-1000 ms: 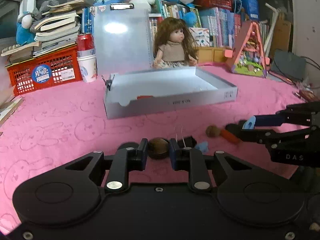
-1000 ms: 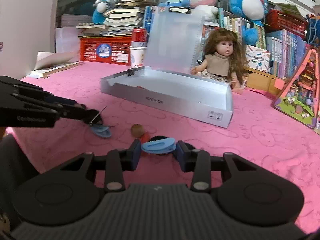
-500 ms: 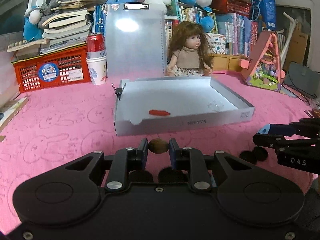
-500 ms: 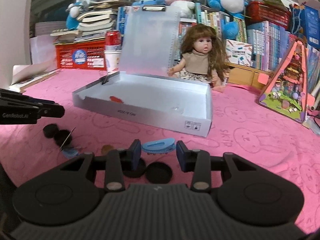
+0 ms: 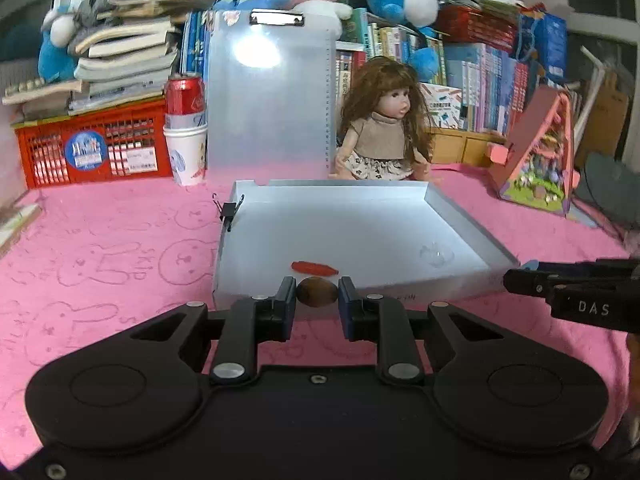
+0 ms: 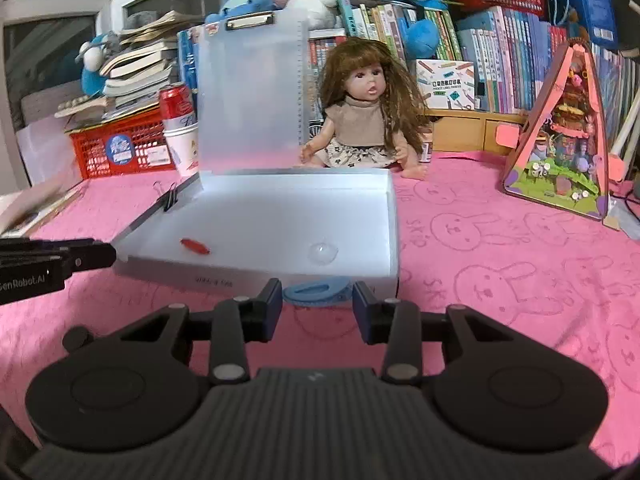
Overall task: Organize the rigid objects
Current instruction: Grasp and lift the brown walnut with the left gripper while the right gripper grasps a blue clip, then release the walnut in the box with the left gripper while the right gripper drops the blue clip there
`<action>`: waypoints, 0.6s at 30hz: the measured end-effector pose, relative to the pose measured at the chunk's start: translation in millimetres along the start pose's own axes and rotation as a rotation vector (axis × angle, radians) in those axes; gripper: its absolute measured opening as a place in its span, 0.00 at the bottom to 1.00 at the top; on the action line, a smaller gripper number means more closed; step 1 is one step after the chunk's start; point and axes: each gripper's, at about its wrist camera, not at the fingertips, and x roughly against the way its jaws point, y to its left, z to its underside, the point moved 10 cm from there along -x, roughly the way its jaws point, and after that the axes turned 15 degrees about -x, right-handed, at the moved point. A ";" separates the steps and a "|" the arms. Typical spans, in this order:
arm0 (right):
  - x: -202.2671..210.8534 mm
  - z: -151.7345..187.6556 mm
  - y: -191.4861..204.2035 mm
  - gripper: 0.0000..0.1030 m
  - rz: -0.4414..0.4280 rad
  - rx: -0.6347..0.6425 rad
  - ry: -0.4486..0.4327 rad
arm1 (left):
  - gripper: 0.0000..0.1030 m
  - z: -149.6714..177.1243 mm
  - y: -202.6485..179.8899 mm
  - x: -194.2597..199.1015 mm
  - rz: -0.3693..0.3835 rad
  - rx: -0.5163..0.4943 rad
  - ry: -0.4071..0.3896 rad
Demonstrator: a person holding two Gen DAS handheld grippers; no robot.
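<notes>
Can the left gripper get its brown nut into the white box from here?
Probably yes. The left gripper, shut on the brown nut, is at the near wall of the white box; the lid is up, nothing blocks.

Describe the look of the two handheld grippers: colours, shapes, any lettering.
Both are matte black. The left gripper has a smooth body with two round housings, silver pivot screws and blue-edged fingers; its side reads "GenRobot.AI". The right gripper is alike but has a ribbed grey top and "DAS" in white on its side. No cables or sleeves show.
</notes>
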 end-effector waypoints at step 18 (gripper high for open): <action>-98.7 -58.9 -5.3 0.43 0.041 -0.109 0.238 | 0.21 -47.4 24.5 -111.9 0.082 0.151 0.198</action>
